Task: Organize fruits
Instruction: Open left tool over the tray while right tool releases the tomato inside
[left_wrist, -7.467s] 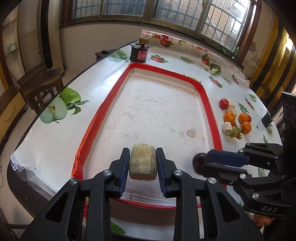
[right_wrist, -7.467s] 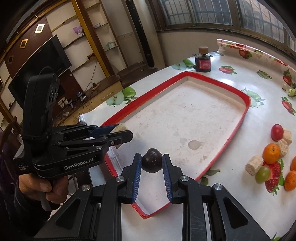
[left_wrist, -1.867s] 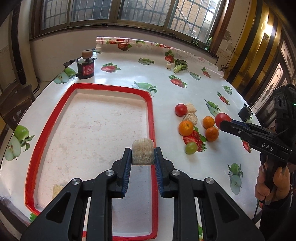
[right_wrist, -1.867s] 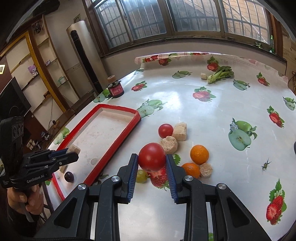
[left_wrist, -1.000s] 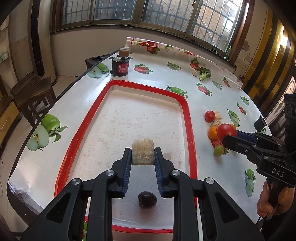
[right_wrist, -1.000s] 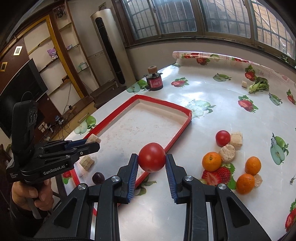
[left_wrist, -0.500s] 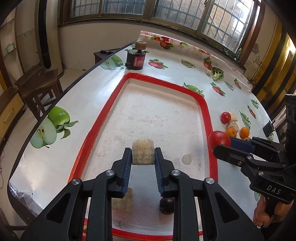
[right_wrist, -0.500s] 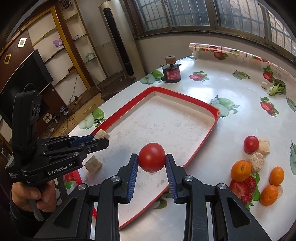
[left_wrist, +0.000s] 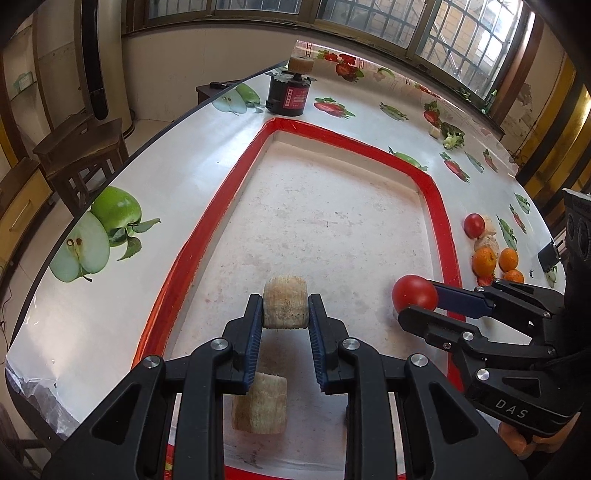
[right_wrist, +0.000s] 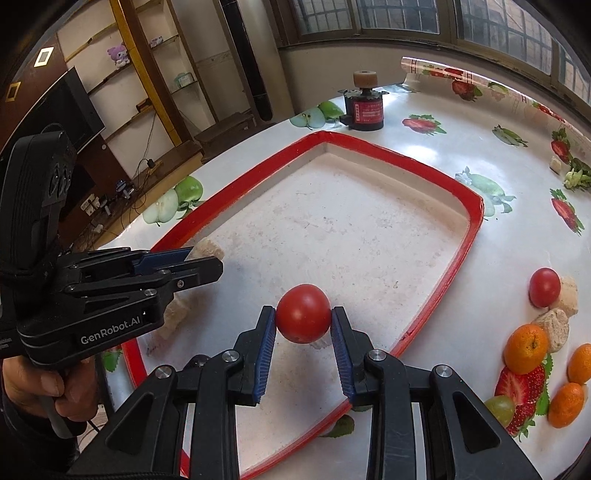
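Over the red-rimmed tray (left_wrist: 221, 221), my left gripper (left_wrist: 285, 325) clamps a rough beige chunk (left_wrist: 285, 302); a second chunk (left_wrist: 260, 402) lies below, half hidden by the fingers. Glossy fruit-print tablecloth, barred windows behind. From the right view, my right gripper (right_wrist: 303, 332) pinches a smooth tomato (right_wrist: 303, 313) above the tray's scuffed white floor; oranges (right_wrist: 526, 349) wait outside, and something dark behind the left finger I can't make out.

Glossy tomato (right_wrist: 303, 314), scuffed matt tray (left_wrist: 332, 221)

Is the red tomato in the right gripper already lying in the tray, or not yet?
Not yet. The tomato is clamped in the right gripper, above the tray.
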